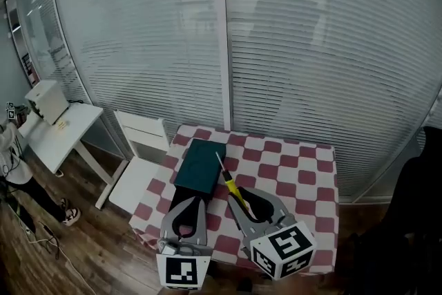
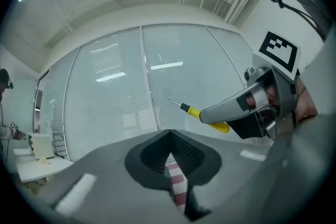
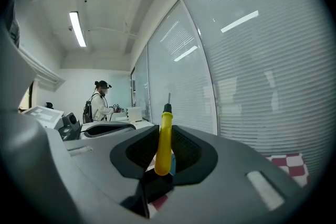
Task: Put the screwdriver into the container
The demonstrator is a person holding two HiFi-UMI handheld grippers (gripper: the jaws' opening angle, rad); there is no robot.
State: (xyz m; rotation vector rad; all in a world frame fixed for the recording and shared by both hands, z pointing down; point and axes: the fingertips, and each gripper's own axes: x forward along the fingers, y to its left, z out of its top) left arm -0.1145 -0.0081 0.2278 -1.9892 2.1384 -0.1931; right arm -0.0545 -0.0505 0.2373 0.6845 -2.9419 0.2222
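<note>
A screwdriver (image 1: 231, 186) with a yellow handle and a thin metal tip is clamped in my right gripper (image 1: 239, 195), which is shut on it. Its shaft points up and away, toward the dark green container (image 1: 200, 166) on the checkered table (image 1: 297, 176). In the right gripper view the screwdriver (image 3: 165, 139) stands upright between the jaws, held in the air. My left gripper (image 1: 193, 199) is shut with nothing in it, just in front of the container's near edge. From the left gripper view, the screwdriver (image 2: 207, 115) and the right gripper (image 2: 262, 107) show at the right.
A white chair (image 1: 141, 148) stands by the table's left side, and a white desk (image 1: 59, 128) lies farther left. A glass wall with blinds (image 1: 276, 45) runs behind the table. A person (image 3: 100, 102) stands in the distance.
</note>
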